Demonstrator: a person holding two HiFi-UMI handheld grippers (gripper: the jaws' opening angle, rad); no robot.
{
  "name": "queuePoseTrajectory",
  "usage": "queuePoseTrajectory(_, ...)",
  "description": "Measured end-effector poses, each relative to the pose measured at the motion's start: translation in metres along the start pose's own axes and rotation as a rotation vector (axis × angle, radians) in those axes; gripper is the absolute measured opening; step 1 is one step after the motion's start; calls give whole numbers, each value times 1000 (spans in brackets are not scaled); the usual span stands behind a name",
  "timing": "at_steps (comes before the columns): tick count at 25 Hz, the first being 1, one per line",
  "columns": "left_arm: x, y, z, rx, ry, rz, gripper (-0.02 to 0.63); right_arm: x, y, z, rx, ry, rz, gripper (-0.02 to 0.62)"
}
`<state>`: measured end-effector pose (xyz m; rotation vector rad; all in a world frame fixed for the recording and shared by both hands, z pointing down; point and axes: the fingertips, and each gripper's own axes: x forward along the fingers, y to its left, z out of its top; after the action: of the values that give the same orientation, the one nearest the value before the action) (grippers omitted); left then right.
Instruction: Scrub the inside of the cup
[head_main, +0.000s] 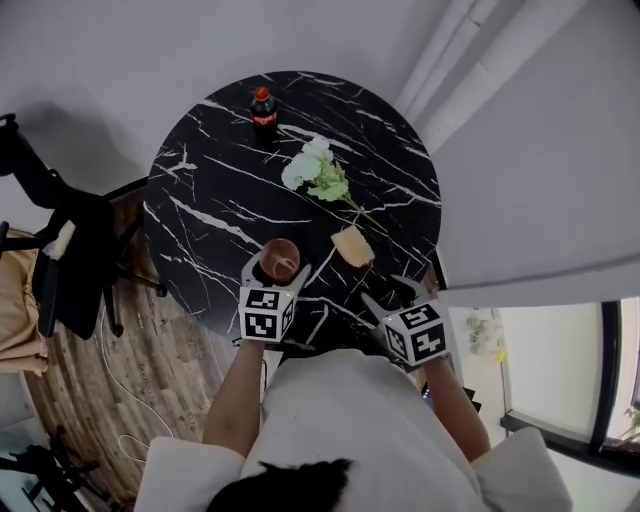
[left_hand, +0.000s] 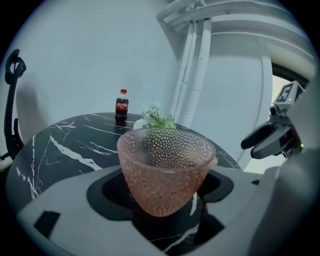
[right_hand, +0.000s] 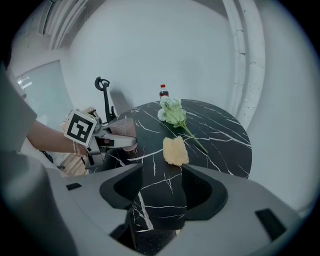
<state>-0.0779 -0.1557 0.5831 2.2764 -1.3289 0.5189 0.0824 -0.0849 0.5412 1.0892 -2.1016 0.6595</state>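
A pink, bumpy glass cup (head_main: 281, 257) (left_hand: 166, 165) stands upright between the jaws of my left gripper (head_main: 277, 267) (left_hand: 167, 192), which is shut on its sides near the front edge of the round black marble table (head_main: 215, 200). The cup looks empty. A yellow sponge (head_main: 352, 246) (right_hand: 175, 151) lies flat on the table just right of the cup. My right gripper (head_main: 392, 292) (right_hand: 162, 187) hovers open at the table's near right edge, with the sponge a short way ahead of its jaws and nothing between them.
A cola bottle (head_main: 263, 112) stands at the far side of the table. A white flower sprig (head_main: 318, 170) lies in the middle, its stem reaching toward the sponge. A black chair (head_main: 70, 260) stands on the wooden floor at the left, and white pipes (head_main: 470, 60) run along the wall.
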Motion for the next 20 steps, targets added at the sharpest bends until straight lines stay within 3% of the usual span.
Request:
queuePoseTrajectory(8, -2, -4, -8, 49, 51, -7, 371, 3, 1, 1, 26, -6, 7, 221)
queuePoseTrajectory(14, 2, -10, -14, 193, 128, 20, 371, 2, -7, -5, 50, 1, -4, 221)
queuePoseTrajectory(20, 1, -8, -20, 108, 160, 22, 373, 4, -12, -9, 59, 19, -11, 221)
